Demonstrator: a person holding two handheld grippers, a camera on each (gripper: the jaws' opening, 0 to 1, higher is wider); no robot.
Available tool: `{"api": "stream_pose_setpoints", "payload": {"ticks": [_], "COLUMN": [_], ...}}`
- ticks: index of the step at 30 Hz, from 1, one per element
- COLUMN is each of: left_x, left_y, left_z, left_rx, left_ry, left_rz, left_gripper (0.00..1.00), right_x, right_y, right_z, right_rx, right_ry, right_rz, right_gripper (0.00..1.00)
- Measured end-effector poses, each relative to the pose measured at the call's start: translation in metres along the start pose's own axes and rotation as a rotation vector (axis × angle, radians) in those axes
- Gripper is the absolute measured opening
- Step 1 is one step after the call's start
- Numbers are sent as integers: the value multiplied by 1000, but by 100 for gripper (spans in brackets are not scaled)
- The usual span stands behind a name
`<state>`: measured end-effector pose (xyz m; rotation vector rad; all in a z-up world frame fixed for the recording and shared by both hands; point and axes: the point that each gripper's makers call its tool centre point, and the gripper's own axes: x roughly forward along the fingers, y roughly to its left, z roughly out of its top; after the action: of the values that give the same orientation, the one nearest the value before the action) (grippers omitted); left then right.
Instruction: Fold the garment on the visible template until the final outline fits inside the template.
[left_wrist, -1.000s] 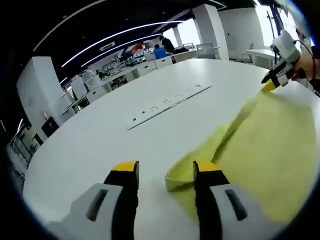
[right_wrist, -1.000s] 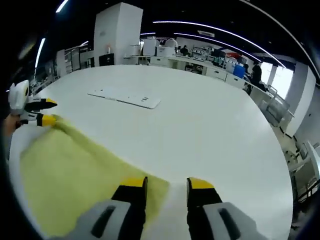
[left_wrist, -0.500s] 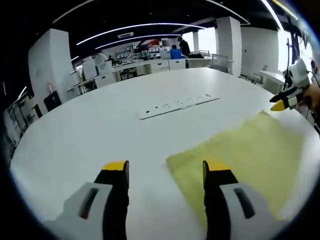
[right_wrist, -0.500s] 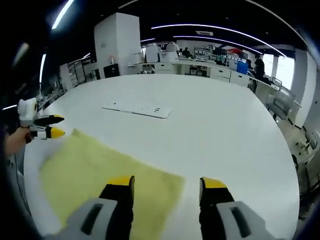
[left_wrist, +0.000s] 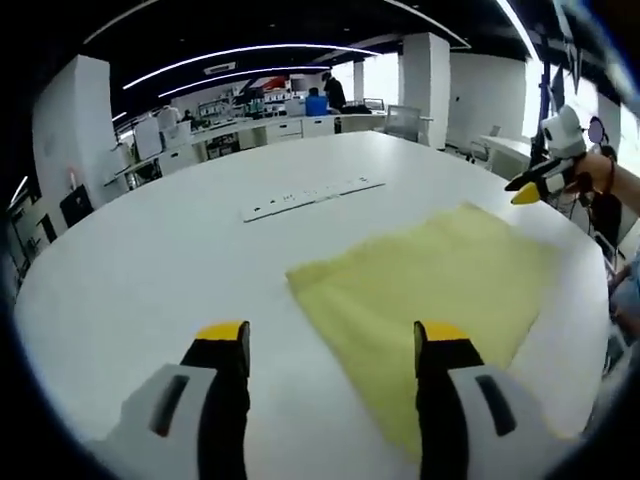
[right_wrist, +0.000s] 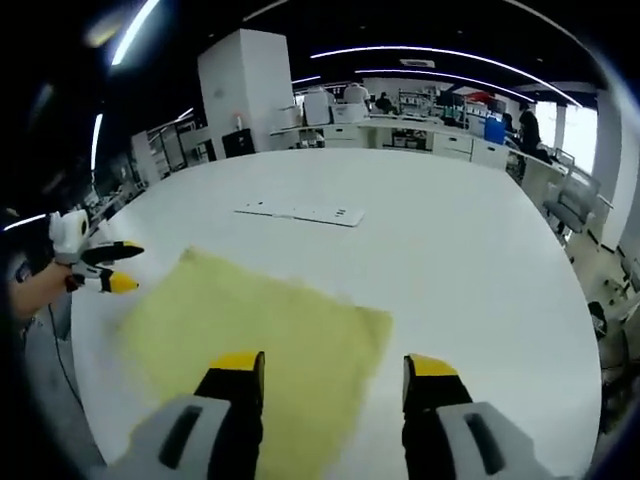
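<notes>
In the left gripper view the left tongs (left_wrist: 332, 340) stand wide apart and hold nothing, hovering over the near edge of the white bench (left_wrist: 150, 260), with the yellow cloth (left_wrist: 430, 275) lying flat just ahead and under the right-hand jaw. The cloth spreads out as one smooth sheet toward the right, one corner pointing at the middle of the bench. Past its far right corner the right tongs (left_wrist: 527, 187) hang above the bench edge in a person's hand (left_wrist: 592, 172), apart from the cloth; from this view I cannot tell how wide they stand. In the right gripper view the right tongs (right_wrist: 334, 366) are spread wide and empty, their tips over the near edge of the cloth (right_wrist: 255, 320). At the left of that view the left tongs (right_wrist: 118, 266) hover just off the cloth's far left corner, slightly parted and carrying nothing. Farther across the bench lies a long white strip (left_wrist: 308, 198) with small dark marks, well apart from the cloth (right_wrist: 300, 212). Beyond the bench stand desks and a white pillar (right_wrist: 245, 95) under ceiling light strips.
</notes>
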<state>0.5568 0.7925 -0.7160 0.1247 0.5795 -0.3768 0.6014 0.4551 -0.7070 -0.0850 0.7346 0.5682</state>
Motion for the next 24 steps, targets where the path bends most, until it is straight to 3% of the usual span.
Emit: {"api": "stream_pose_setpoints", "payload": {"ticks": [6,11,17,24], "left_x": [-18,-28,-34,-38], "left_y": [-19,-28,-40,-50], "left_z": [-15,-31,-53,-66], "left_rx": [-28,-5,-6,-40], "left_ry": [6,35,84,99], "left_rz": [-72,-107,-147,-182], "left_gripper": [66,62,53,42], "right_x": [-16,-26,-36,-47], "right_y": [11,17,26,32], "right_z": [-20,-39,-63,-91], "right_rx": [19,43,66,60], "right_ry": [19,38,70,119], "right_rz": [44,74,129,173], "right_gripper": [53,52,44,32]}}
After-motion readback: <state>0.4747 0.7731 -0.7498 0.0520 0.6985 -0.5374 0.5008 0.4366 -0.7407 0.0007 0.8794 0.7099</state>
